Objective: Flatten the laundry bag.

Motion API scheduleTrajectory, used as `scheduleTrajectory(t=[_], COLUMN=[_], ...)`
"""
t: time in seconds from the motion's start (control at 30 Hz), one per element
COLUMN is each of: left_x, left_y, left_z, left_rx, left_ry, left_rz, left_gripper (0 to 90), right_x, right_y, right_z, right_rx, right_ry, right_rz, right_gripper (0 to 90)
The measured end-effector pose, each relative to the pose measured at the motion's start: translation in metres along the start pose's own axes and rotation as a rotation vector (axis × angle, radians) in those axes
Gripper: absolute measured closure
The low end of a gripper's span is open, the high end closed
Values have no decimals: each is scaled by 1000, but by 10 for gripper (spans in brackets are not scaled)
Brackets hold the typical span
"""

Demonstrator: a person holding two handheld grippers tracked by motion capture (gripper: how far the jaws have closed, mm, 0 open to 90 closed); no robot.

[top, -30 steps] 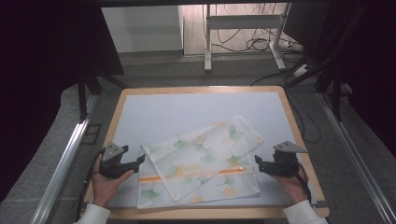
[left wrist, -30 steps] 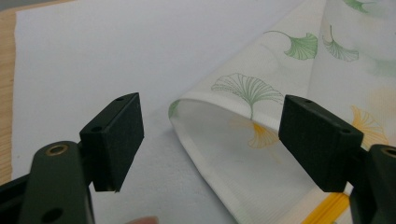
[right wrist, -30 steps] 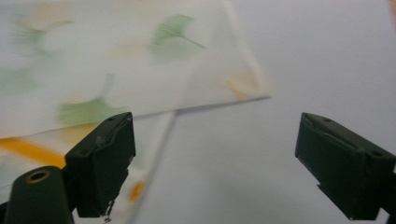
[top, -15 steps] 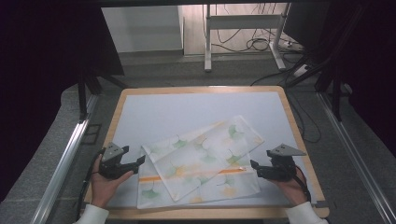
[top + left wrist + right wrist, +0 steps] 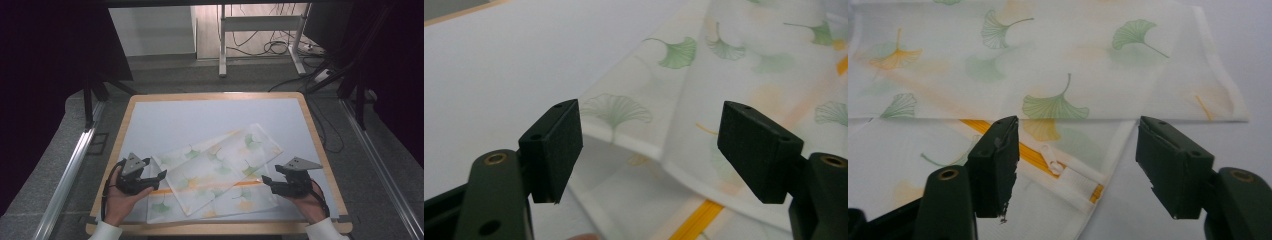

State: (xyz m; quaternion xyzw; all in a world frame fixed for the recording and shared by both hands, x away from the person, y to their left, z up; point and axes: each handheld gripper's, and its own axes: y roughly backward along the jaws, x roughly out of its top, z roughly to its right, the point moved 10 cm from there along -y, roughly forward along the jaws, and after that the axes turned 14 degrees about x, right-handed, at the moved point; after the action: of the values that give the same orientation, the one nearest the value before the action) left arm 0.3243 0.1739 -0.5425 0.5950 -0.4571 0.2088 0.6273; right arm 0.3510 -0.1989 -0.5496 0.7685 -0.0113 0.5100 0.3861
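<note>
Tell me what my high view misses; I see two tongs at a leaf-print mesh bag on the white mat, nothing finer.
Observer: In the right gripper view, the right tongs stand open, and an orange zipper with a white pull lies between their jaws, untouched.
Operator: Say which end of the zipper that is.
Observer: Its end at a corner of the bag's lower layer, where the orange tape stops at the white hem.
Operator: Now report the left side.
Observer: In the left gripper view, the left tongs are open too; a folded corner of the mesh bag sits raised off the layer beneath, between the jaws, with neither pad on it.
</note>
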Motion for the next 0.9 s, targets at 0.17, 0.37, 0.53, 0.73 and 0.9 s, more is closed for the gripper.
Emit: scheduleTrajectory(t=[0.17,0.37,0.53,0.73,0.9], left_x=[3,4,9,12,11], left_y=[-1,-1,-1,-2,-5], left_z=[14,22,32,42,58], left_rx=[-18,-45,-64,-76,-103], left_ry=[-52,-53,-68,-92,-113], left_rz=[-4,-6,3,3,-3], left_gripper=[255,257,257,254,254], right_x=[-2,-3,-4,-4,-8], right_y=[-3,-7,-12,-16,-22], right_z=[-2,-6,-15,-25,-28], right_rx=[16,18,59,94,108], right_ry=[1,2,16,45,45], right_rz=[-13,-9,-23,-36,-58], right_gripper=[398,662,845,872,873])
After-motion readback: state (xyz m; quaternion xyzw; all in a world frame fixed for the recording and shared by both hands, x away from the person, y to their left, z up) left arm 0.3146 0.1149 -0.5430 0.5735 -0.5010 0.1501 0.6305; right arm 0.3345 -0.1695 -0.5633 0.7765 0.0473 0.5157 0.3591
